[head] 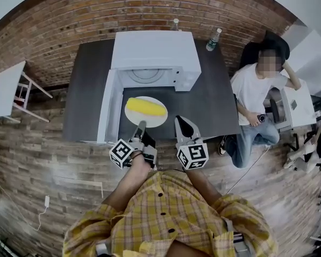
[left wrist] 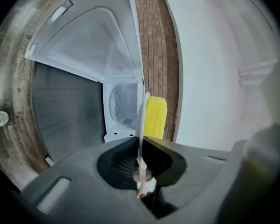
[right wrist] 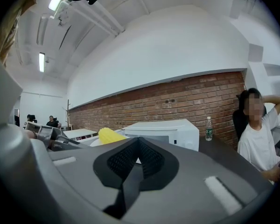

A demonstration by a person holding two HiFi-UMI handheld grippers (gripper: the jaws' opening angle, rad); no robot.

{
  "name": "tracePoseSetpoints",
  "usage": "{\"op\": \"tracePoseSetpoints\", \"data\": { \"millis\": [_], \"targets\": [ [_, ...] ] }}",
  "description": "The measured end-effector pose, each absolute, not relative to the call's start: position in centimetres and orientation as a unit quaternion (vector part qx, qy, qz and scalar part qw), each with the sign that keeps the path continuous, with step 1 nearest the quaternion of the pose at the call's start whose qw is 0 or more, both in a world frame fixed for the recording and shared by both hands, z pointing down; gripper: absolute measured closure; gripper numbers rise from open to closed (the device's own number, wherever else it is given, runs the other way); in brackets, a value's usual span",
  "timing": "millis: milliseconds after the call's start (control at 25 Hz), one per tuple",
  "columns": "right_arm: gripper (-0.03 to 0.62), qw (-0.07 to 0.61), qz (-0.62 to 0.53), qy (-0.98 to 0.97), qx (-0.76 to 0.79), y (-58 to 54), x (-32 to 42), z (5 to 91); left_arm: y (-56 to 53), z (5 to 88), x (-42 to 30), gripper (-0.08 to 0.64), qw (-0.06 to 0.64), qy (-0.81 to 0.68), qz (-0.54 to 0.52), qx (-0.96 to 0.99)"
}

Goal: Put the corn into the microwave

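A: We're pinching the near rim of the plate (head: 151, 121) with the left gripper (head: 141, 127), jaws nearly closed on it; the corn (head: 145, 107) is lying on top, in front of the open microwave (head: 155, 50).

B: And the right gripper (head: 185, 124) is hanging alongside, closed and empty. With one edge grip, we're risking the plate tipping and the corn rolling off onto the surface (head: 208, 100).

Red brick wall (head: 150, 7) running along the back, white wall (right wrist: 168, 55) rising above it; plank floor (head: 37, 165) lying underneath; dark surface (head: 88, 84) standing against the bricks; white side table (head: 5, 84) standing off to its left; ceiling tube lights (right wrist: 41, 62) glowing.
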State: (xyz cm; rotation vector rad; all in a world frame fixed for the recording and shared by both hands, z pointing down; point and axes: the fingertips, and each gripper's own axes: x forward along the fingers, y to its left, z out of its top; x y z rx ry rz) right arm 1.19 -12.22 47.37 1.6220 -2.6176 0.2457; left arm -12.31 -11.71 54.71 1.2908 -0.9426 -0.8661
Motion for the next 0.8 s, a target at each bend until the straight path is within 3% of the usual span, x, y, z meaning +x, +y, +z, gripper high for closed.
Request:
{"op": "tracePoseSetpoints", "data": {
  "millis": [800],
  "targets": [
    [0.588,0.020,0.079,-0.849,0.523,-15.1,0.4,47.5,-14.7,55.9,-12.3,0.531,0.633,-0.411,-0.365,0.546]
  ]
}}
